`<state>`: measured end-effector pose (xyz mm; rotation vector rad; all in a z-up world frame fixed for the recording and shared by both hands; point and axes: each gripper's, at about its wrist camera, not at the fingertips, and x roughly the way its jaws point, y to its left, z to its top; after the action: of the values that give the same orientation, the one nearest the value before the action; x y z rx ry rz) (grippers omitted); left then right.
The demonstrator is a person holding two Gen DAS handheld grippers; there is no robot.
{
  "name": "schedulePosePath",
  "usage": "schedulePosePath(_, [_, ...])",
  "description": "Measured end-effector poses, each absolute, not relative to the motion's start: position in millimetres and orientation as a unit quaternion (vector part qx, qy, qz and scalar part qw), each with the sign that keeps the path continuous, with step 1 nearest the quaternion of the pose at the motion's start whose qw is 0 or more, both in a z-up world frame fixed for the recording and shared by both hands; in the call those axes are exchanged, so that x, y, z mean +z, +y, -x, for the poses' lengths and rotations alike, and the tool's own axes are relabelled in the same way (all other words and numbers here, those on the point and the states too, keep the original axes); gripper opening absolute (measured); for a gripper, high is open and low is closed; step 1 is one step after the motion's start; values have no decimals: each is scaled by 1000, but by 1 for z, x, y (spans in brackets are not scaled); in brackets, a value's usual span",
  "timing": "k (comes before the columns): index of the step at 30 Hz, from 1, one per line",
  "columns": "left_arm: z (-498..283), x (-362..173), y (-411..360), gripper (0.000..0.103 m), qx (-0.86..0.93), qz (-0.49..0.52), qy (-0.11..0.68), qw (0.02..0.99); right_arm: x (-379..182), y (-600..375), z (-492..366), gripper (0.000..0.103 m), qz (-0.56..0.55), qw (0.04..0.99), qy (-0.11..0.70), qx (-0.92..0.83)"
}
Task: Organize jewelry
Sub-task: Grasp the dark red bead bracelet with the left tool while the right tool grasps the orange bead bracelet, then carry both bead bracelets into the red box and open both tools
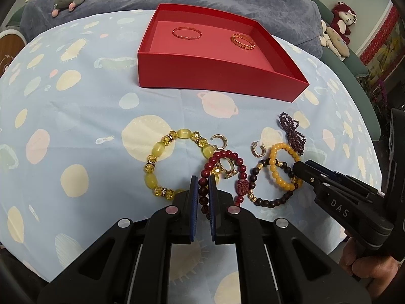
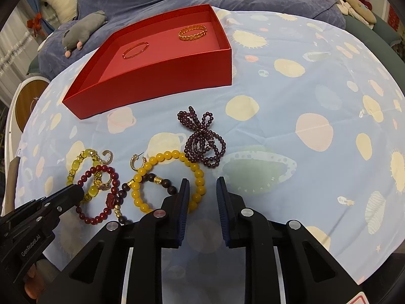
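- Centrally, a red box (image 1: 217, 76) is set on a blue cloth (image 1: 88, 106) printed with planets; two gold bangles are laid inside it, a thin one (image 1: 187, 33) to the left and a chain-patterned one (image 1: 243, 41) to the right.
- Nearer the cameras, loose jewelry is spread on the cloth: a yellow-green bracelet (image 1: 162, 152), a dark red bracelet (image 1: 227, 169), an amber bracelet (image 1: 278, 167) overlapped by a brown bead bracelet (image 1: 268, 197), a purple bead bundle (image 1: 293, 134) and two hoop earrings (image 1: 219, 140) (image 1: 258, 149).
- A ring (image 1: 229, 168) is seen within the dark red loop.
- The left gripper (image 1: 203, 185) is closed on the dark red bracelet, beads pinched between its pads.
- The right gripper (image 2: 202, 190) is held with its jaws apart, straddling the amber bracelet's edge, nothing gripped.
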<state>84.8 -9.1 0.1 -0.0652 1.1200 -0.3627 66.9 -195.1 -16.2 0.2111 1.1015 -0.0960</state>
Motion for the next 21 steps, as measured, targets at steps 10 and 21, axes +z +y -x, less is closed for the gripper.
schedulePosePath(10, [-83, 5, -8, 8, -174, 38, 527, 831, -8, -197, -61, 7, -95, 850, 517, -34])
schedulePosePath(21, [-79, 49, -6, 8, -196, 47, 509, 836, 43, -197, -54, 7, -93, 873, 480, -5])
